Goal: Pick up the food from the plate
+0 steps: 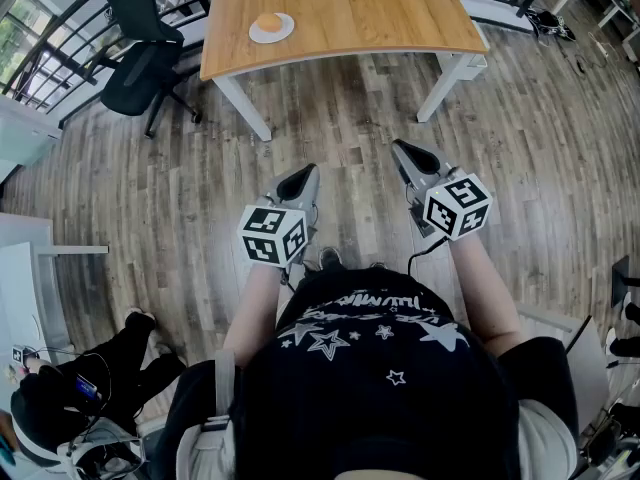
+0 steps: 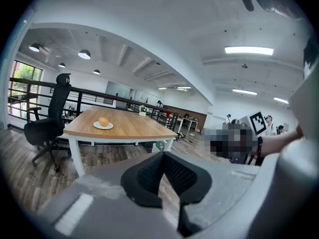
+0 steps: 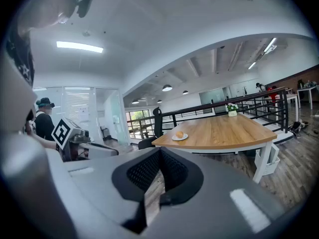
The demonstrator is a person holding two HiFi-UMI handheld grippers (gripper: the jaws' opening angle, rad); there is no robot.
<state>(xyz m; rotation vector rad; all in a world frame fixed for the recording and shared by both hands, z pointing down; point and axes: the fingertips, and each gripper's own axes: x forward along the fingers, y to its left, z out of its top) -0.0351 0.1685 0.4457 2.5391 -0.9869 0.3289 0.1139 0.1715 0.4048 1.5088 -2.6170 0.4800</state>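
A round orange-brown piece of food [image 1: 269,22] lies on a small white plate [image 1: 272,35] near the front left of a wooden table [image 1: 360,8]. Both gripper views show the food [image 2: 103,121] [image 3: 179,134] on its plate [image 2: 103,126] [image 3: 180,137] far ahead. My left gripper [image 1: 300,174] and right gripper [image 1: 402,150] hang over the wood floor, well short of the table, side by side. Both have their jaws together at the tips with nothing held.
A black office chair [image 1: 140,38] stands left of the table. White table legs [image 1: 243,106] reach the plank floor between me and the tabletop. A small potted plant [image 3: 231,109] sits at the table's far end. A black railing [image 2: 30,91] runs behind, and a crouching person [image 1: 110,368] is at lower left.
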